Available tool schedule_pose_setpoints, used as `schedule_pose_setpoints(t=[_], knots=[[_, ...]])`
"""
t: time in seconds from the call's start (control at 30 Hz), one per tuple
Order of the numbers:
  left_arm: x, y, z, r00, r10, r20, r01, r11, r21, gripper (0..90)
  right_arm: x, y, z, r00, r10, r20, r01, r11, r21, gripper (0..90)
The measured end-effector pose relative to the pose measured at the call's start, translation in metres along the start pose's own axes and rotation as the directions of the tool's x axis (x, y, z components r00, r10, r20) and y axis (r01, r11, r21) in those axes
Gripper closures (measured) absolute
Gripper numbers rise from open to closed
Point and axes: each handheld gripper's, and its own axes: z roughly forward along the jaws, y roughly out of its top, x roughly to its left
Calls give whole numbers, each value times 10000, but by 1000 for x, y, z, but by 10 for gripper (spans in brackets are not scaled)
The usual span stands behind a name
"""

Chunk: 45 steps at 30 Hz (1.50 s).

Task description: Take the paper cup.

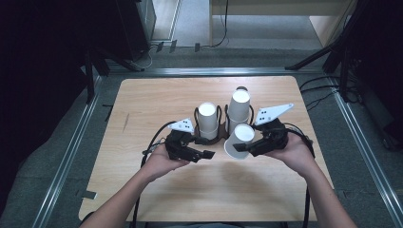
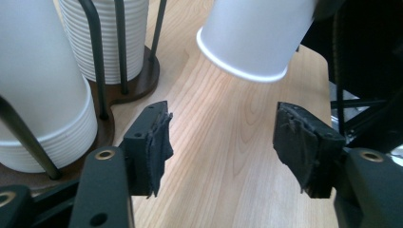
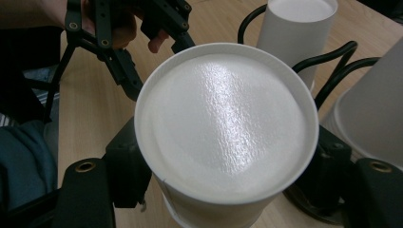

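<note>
The right tongs (image 1: 241, 147) are gripping a white paper cup (image 1: 239, 141) by its sides, their jaws pressing against it from both flanks in the right gripper view; the cup is sitting inverted and tilted, its closed base facing up, just in front of the dark wire cup holder (image 1: 218, 124) on the wooden worktop (image 1: 142, 99); the left tongs (image 1: 208, 155) are gaping wide with nothing between their padded jaws, pointing toward the held cup; two stacks of upturned white cups, a shorter stack (image 1: 207, 120) and a taller stack (image 1: 239, 109), are standing in the holder's wire loops behind.
</note>
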Motion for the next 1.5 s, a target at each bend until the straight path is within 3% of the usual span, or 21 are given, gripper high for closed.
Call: schedule_pose_setpoints(t=[0.3,0.43,0.57,0.73,1.03,1.33,1.5], knots=[[3,-11,-8,9994,155,309,-156,9999,25,337,0,-9,22,9992,82,-400,-85,9999,-62,312],[5,-16,-9,9992,148,378,-152,9998,122,272,0,-12,31,9976,78,-690,-82,9999,-58,312],[5,-22,-10,9949,287,971,-287,9996,-20,183,0,-14,39,9962,66,-864,-66,10000,0,312],[6,-26,-10,9970,289,714,-304,9993,202,169,0,-15,48,9947,-52,-1030,55,10000,27,312],[12,-31,-10,9987,98,500,-106,9998,143,178,1,-12,60,9913,-63,-1317,63,10000,-3,311],[10,-22,-4,9971,573,501,-605,9961,643,167,3,-9,63,9891,-48,-1473,41,10000,-49,311],[11,-17,3,9963,547,663,-593,9958,696,161,4,-7,64,9876,-25,-1572,6,9999,-124,311]])
